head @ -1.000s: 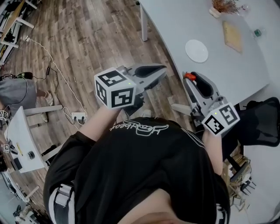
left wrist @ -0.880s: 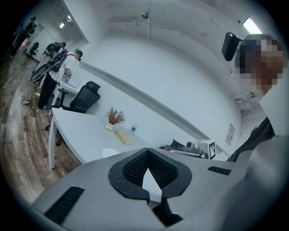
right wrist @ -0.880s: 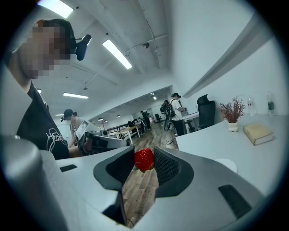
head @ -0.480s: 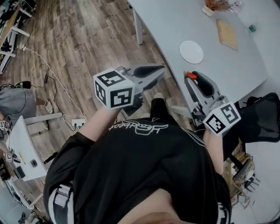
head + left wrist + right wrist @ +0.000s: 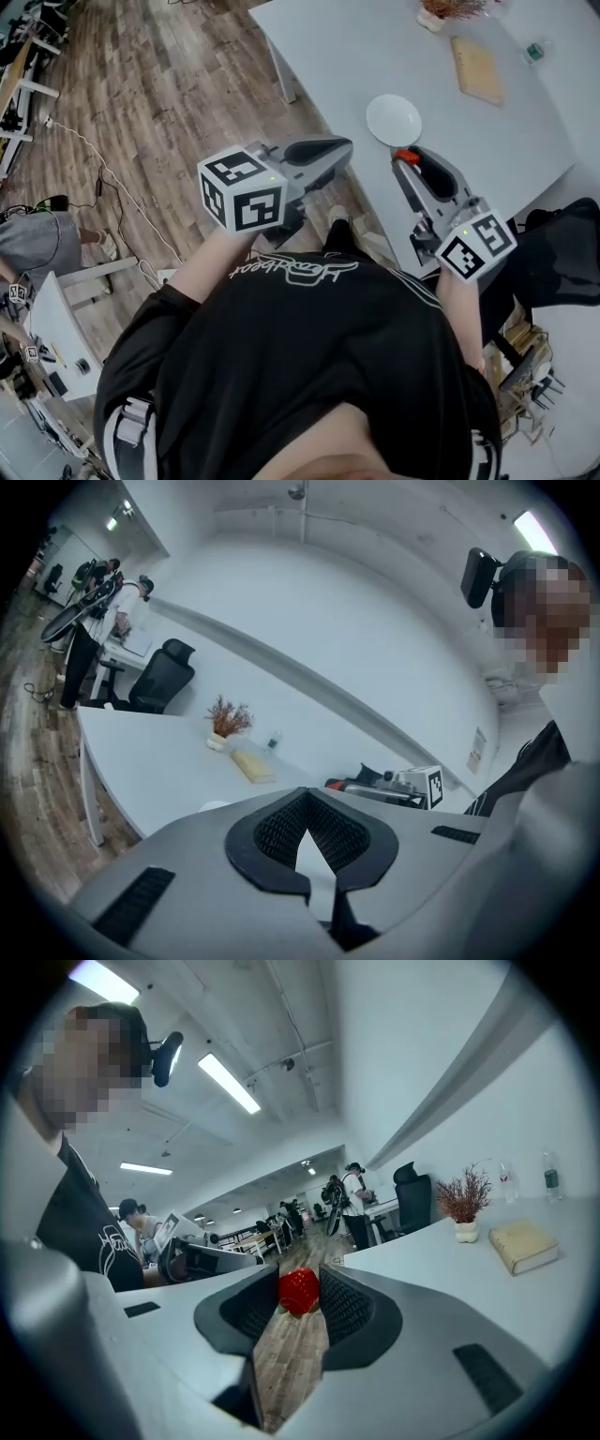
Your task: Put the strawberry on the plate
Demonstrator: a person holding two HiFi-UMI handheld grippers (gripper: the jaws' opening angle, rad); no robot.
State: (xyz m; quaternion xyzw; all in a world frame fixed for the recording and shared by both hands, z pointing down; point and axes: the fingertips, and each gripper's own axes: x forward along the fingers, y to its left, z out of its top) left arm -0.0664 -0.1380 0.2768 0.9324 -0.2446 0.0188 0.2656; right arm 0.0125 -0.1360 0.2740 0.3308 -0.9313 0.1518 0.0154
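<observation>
Red strawberry [image 5: 298,1291] picked up, not yet on the round white plate [image 5: 394,119]
The right gripper [image 5: 406,159] pinches the berry between its pads, just short of the empty plate on the pale grey tabletop [image 5: 375,47]. The left gripper [image 5: 305,803] is closed on nothing, off to the side. What remains is to reach over the plate, lower and release.

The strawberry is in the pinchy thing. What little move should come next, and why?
Probably ease the right gripper a little forward, until it is over the white plate. Its jaws pinch the strawberry, and in the head view the berry sits just short of the plate's near rim, so letting go now would likely miss the plate.
</observation>
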